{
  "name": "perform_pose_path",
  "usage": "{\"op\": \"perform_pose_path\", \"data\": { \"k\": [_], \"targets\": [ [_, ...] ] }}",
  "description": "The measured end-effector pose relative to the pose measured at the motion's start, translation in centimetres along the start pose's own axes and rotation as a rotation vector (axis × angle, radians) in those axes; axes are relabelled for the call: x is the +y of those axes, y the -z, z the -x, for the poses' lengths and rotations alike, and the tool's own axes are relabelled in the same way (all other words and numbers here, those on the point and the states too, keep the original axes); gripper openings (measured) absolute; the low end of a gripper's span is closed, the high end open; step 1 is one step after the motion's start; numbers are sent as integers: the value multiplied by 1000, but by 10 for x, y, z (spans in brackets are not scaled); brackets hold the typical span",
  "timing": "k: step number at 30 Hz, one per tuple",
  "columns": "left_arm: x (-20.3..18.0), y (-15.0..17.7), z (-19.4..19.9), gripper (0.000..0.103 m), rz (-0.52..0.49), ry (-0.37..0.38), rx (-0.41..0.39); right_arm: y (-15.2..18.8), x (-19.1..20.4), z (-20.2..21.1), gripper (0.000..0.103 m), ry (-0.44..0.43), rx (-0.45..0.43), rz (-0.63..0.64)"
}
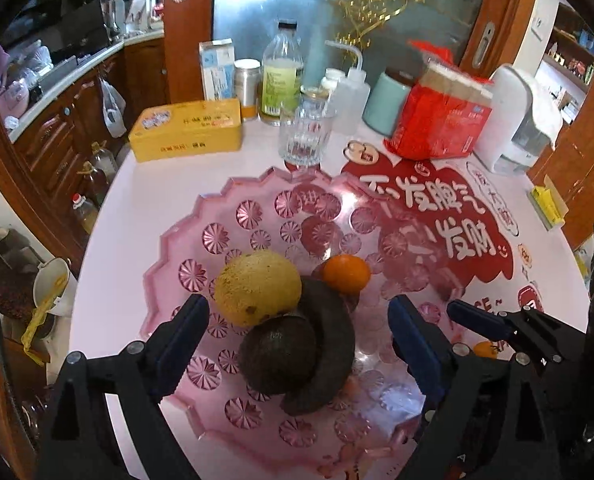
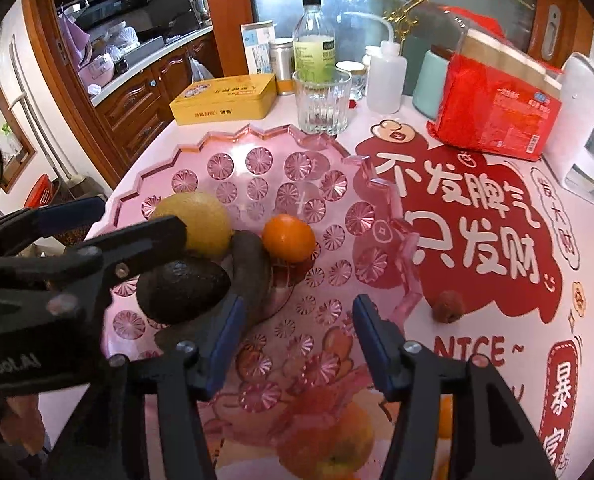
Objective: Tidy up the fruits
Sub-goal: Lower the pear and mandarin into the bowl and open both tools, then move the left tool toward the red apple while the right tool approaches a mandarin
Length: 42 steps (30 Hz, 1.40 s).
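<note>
Hovering over the pink bowl (image 1: 169, 248) of fruit, left claw (image 1: 299, 344) and right claw (image 2: 297, 344) both gape apart, holding nothing.

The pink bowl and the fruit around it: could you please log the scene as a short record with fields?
bowl: pink bowl on the table
in bowl: yellow fruit, orange, avocado
outside bowl: small reddish fruit on the table, right of the bowl
left tongs: open, avocado between the fingers
right tongs: open, empty
</note>
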<state>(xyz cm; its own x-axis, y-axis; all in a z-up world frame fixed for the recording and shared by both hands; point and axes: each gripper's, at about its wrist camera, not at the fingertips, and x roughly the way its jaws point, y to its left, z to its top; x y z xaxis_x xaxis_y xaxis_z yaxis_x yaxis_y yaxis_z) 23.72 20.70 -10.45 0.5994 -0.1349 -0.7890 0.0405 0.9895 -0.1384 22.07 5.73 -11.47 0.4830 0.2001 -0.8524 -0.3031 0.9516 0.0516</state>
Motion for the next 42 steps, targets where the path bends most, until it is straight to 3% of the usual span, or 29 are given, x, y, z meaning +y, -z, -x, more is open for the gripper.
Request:
{"op": "perform_pose_path", "data": {
  "k": [12,22,30,33,42],
  "targets": [
    [-20,17,92,90,-15,-11,-164,16,-15,79,57,2,-132,-63],
    [-59,31,159,91,-48,62,-171,40,-49,167,57,11,-302,-148],
    [-90,47,179,91,-43,120,-117,58,-69,216,57,85,-287,-118],
    [-102,48,185,91,-42,87,-133,62,-81,228,67,84,-268,-120],
    [-129,49,183,91,7,3,-143,56,-116,262,70,130,-333,-24]
  ]
}}
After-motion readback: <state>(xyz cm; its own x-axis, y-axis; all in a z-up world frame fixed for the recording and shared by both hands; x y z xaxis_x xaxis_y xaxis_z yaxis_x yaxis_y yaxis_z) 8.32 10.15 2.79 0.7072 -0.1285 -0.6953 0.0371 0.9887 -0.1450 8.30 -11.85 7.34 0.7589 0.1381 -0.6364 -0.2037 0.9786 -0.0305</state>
